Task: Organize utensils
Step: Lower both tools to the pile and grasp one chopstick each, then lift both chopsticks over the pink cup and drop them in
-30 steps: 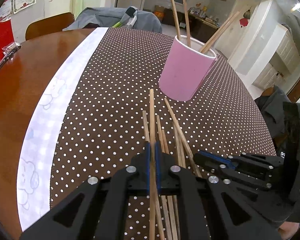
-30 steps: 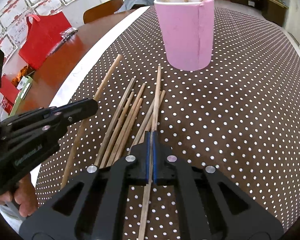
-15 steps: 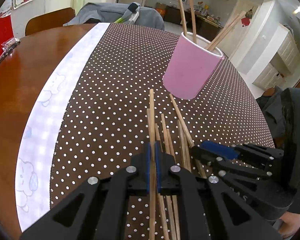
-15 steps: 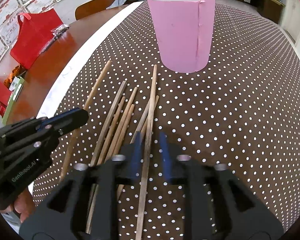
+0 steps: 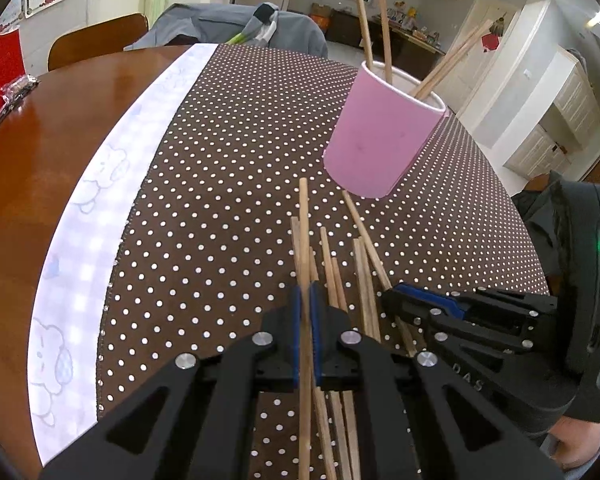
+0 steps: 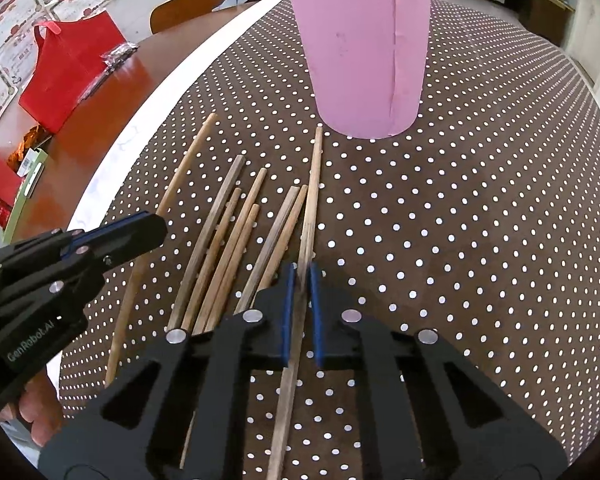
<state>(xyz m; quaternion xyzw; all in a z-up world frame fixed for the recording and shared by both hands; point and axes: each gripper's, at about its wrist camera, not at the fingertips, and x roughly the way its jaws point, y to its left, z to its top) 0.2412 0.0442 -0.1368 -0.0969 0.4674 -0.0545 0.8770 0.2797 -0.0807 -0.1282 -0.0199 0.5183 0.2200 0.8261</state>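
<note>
We cannot see inside the pink cup (image 6: 364, 48); its wall hides the lower ends of the chopsticks standing in it (image 5: 384, 36), and their tops are cut off in the right wrist view. Near us, the loose chopsticks (image 6: 224, 248) disappear under the black gripper bodies. The certificates (image 6: 72, 0) on the far left wall are too small to read.

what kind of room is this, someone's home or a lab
Most likely a home dining or living room. A round wooden table carries a polka-dot cloth with loose chopsticks and a pink cup; beyond it stand a display sideboard and white cabinets.
</note>
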